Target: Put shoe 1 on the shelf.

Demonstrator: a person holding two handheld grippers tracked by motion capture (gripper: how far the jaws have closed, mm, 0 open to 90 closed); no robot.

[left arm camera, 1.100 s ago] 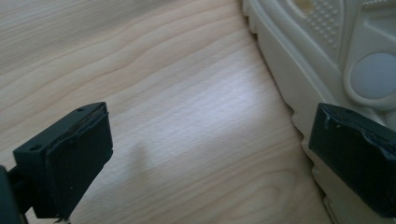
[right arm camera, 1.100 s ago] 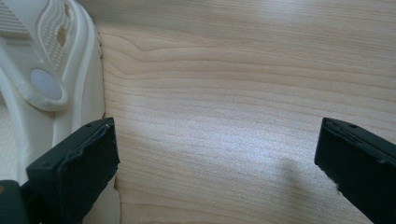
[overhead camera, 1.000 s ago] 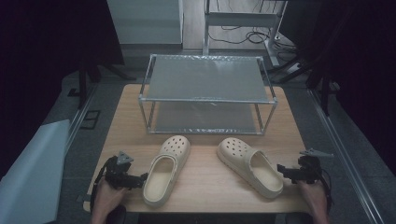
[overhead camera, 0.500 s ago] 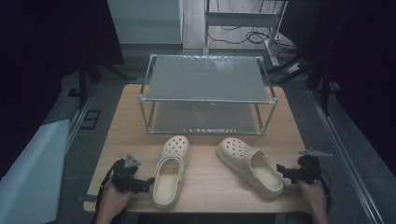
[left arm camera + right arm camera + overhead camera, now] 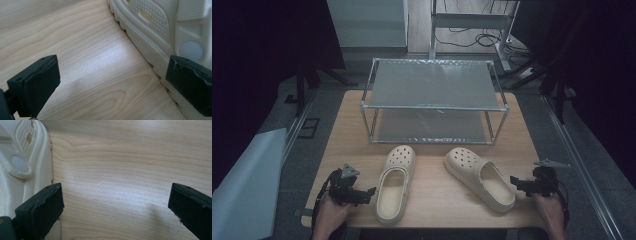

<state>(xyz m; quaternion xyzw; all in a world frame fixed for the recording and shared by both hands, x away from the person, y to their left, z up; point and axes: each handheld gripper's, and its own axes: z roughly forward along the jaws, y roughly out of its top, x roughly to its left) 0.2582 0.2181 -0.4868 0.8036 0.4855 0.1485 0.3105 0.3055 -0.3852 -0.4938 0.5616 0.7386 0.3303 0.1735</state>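
Two cream clogs lie on the wooden table point(image 5: 432, 192). The left clog point(image 5: 394, 182) points away from me, and my left gripper point(image 5: 371, 192) is open just left of its heel. In the left gripper view the clog's side and strap rivet point(image 5: 191, 50) sit by the right jaw, and my left gripper point(image 5: 112, 85) holds nothing. The right clog point(image 5: 479, 177) lies angled, heel toward my right gripper point(image 5: 513, 181), which stands open beside it. In the right gripper view the clog's edge point(image 5: 22, 165) is by the left jaw of my right gripper point(image 5: 116, 205), over bare wood.
A metal-framed two-tier rack point(image 5: 432, 100) with grey shelves stands at the back of the table. A pale sheet point(image 5: 242, 185) lies on the floor at the left. Cables point(image 5: 472, 37) trail on the floor beyond the table.
My left gripper has moved right, closer to the left clog's heel. The right gripper and both clogs have stayed put.
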